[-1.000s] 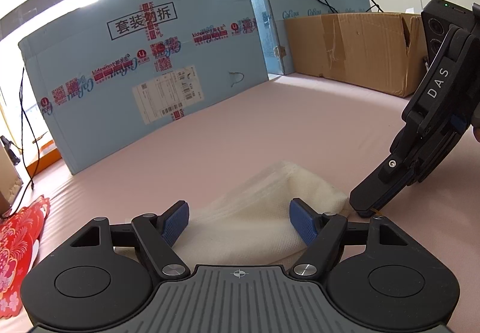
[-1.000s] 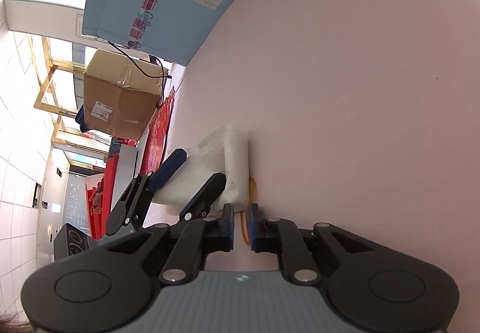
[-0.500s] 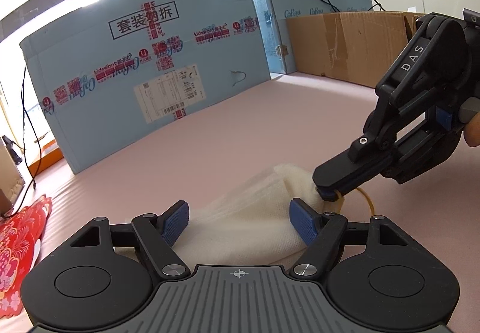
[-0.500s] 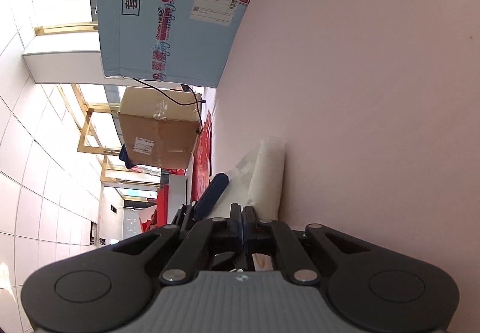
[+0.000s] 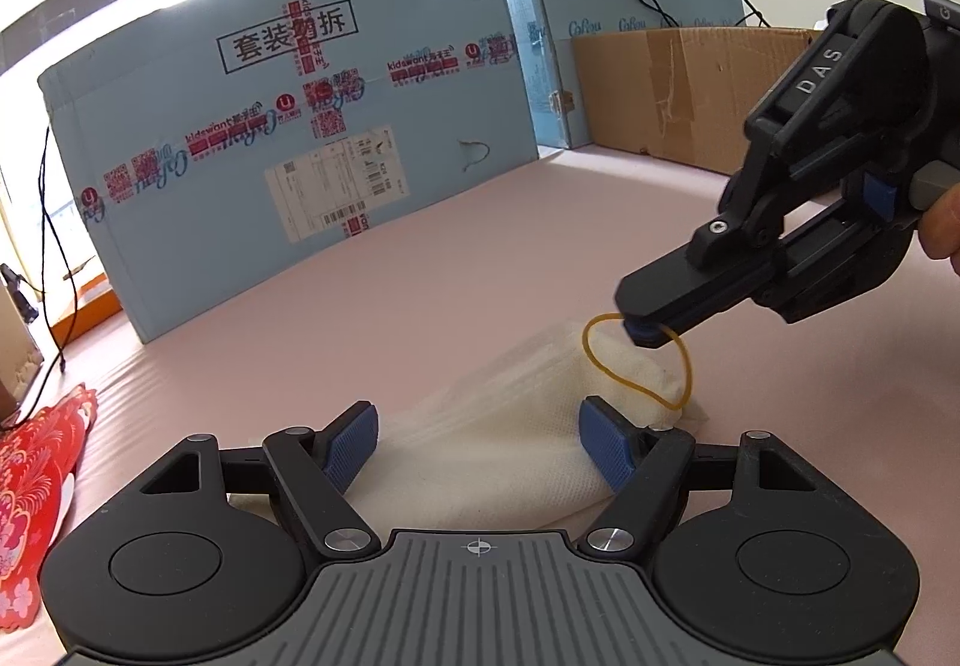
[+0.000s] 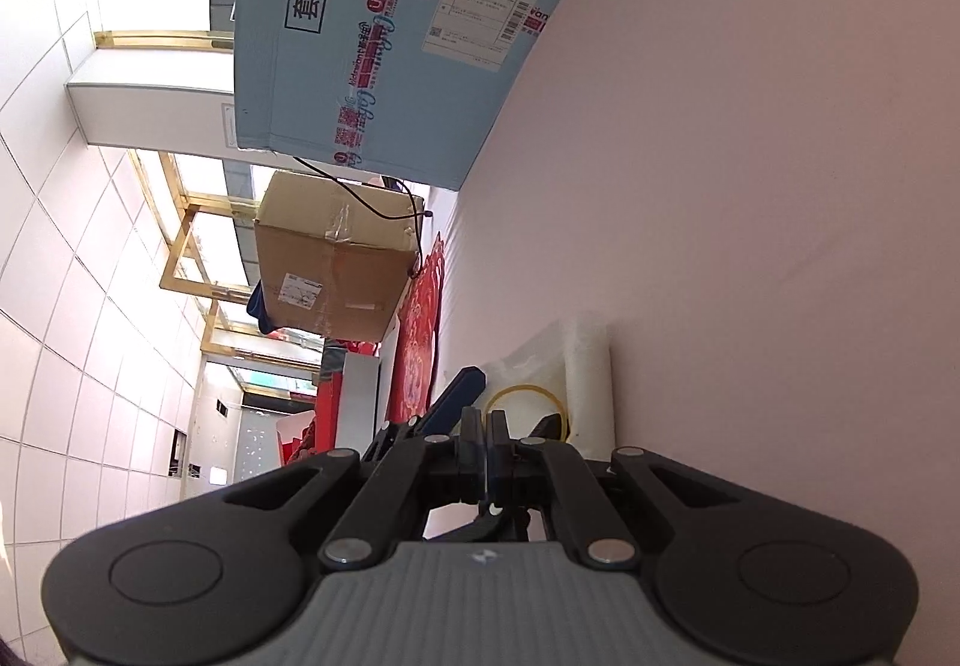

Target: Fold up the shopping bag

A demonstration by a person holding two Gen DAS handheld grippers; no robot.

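- Shopping bag, white, of mesh-like non-woven fabric, lies rolled into a compact bundle on the pale pink tabletop, right in front of the left gripper; in the right wrist view it shows as a white roll.
- A thin yellow rubber band hangs as an open loop over the bundle's far right end, its lower part resting on the fabric.
- The right gripper, black with blue pads, has its jaws pressed together on the top of that band; a fingertip of the person's hand shows at the frame's right edge.
- The left gripper stands spread wide, its blue ridged pads on either side of the bundle; the left pad stands clear of the cloth and the bundle's right edge lies against the right pad. Its jaws have just been opening a little, with the bag between them.
- Behind the bag stands a large light-blue cardboard carton with red tape and a white shipping label, closed, contents hidden.
- To its right sits a brown corrugated cardboard box; whether anything is inside cannot be told.
- A red patterned paper sheet lies at the table's left edge.
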